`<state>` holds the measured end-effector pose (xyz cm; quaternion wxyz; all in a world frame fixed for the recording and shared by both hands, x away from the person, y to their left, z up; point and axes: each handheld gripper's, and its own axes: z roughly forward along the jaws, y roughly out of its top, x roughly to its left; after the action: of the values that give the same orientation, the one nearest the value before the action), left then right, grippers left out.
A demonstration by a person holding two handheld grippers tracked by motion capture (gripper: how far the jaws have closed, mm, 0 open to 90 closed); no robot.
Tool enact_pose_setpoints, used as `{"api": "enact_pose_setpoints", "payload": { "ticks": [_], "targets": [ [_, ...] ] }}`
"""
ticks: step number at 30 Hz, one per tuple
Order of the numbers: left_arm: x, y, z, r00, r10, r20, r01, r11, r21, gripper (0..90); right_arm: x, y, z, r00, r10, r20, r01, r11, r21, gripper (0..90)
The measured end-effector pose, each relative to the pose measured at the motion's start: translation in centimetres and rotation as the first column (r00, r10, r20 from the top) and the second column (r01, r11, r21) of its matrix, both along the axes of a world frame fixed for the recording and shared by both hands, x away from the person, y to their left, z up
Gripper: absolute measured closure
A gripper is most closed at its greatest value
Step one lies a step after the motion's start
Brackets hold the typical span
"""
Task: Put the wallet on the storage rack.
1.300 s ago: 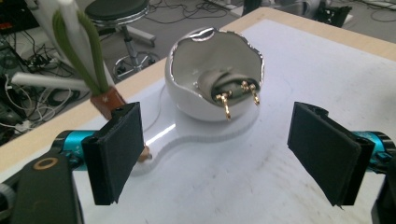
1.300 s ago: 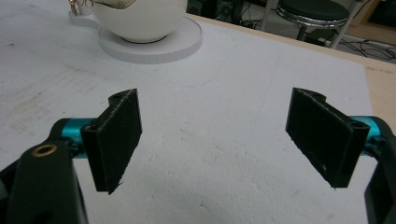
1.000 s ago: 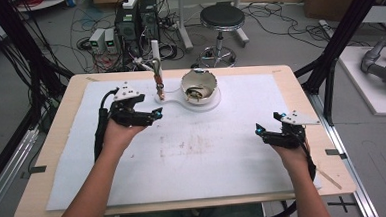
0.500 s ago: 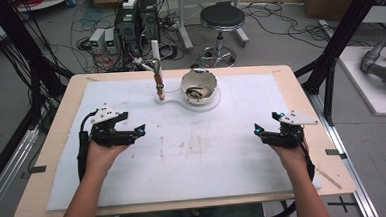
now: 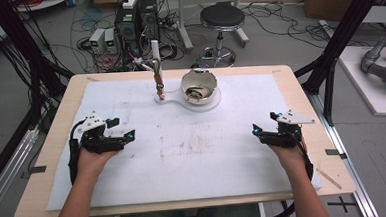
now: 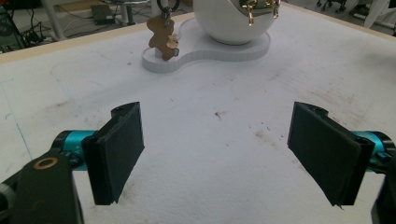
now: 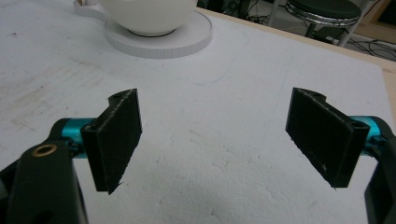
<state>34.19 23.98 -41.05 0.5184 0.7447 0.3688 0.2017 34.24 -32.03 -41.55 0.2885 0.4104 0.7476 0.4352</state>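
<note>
Left gripper (image 5: 126,138) held over the left part of the white mat (image 5: 233,151), jaws wide apart, nothing between them; in the left gripper view (image 6: 217,154) only bare, lightly stained mat between the two black pads (image 6: 119,151)

Right gripper (image 5: 258,132) held over the right part of the mat, jaws likewise spread wide and empty; in the right gripper view (image 7: 215,142) only bare mat between the pads (image 7: 116,140)

Both grippers low over the mat, well apart from each other, each gripped by a hand entering from the near edge of the wooden table (image 5: 300,88)

White bowl (image 5: 198,84) seated on a flat white base (image 5: 208,103) at the far middle of the mat, well apart from both grippers; small gold-coloured items (image 5: 194,93) inside the bowl, too small to identify

Brown bear-shaped charm (image 5: 158,83) hanging from a thin upright post (image 5: 154,53) on the narrower end of the same base, just beside the bowl on its left

From the left gripper view, charm (image 6: 162,39) and bowl (image 6: 231,23) ahead of the open jaws, beyond the gap, not between the pads

From the right gripper view, bowl (image 7: 147,16) and base (image 7: 163,42) ahead and toward the left, clear of both pads

Black round stool (image 5: 221,17) and electronic boxes with cables (image 5: 131,21) on the floor beyond the table's far edge
</note>
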Motion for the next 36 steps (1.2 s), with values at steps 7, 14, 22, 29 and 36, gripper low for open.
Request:
{"api": "enact_pose_setpoints", "payload": {
  "ticks": [7, 14, 22, 29, 36],
  "targets": [
    [0.08, 0.15, -0.19, 1.0, 0.005, -0.004, -0.005, 0.9999, 0.012, 18.4, 0.3, 0.02, -0.13, 1.0, 0.005, -0.004, -0.005, 1.0, -0.001, 18.9],
    [-0.09, 0.5, -0.16, 0.9999, 0.015, -0.005, -0.014, 0.9999, 0.006, 18.4, 0.2, 0.09, -0.07, 0.9999, 0.011, -0.002, -0.011, 0.9999, -0.01, 18.9],
    [0.02, 0.34, -0.32, 0.9999, 0.009, -0.008, -0.009, 0.9999, 0.006, 18.4, 0.14, 0.14, -0.1, 0.9999, 0.009, -0.01, -0.009, 0.9999, -0.01, 18.8],
    [0.13, 0.55, -0.48, 0.9997, 0.017, -0.018, -0.017, 0.9999, 0.003, 18.4, 0.18, 0.18, -0.14, 0.9999, 0.009, -0.012, -0.009, 0.9999, -0.013, 18.9],
    [0.15, 0.69, -0.56, 0.9996, 0.023, -0.018, -0.023, 0.9997, 0.0, 18.4, 0.16, 0.2, -0.14, 0.9998, 0.012, -0.014, -0.012, 0.9999, -0.012, 18.9]
  ]
}}
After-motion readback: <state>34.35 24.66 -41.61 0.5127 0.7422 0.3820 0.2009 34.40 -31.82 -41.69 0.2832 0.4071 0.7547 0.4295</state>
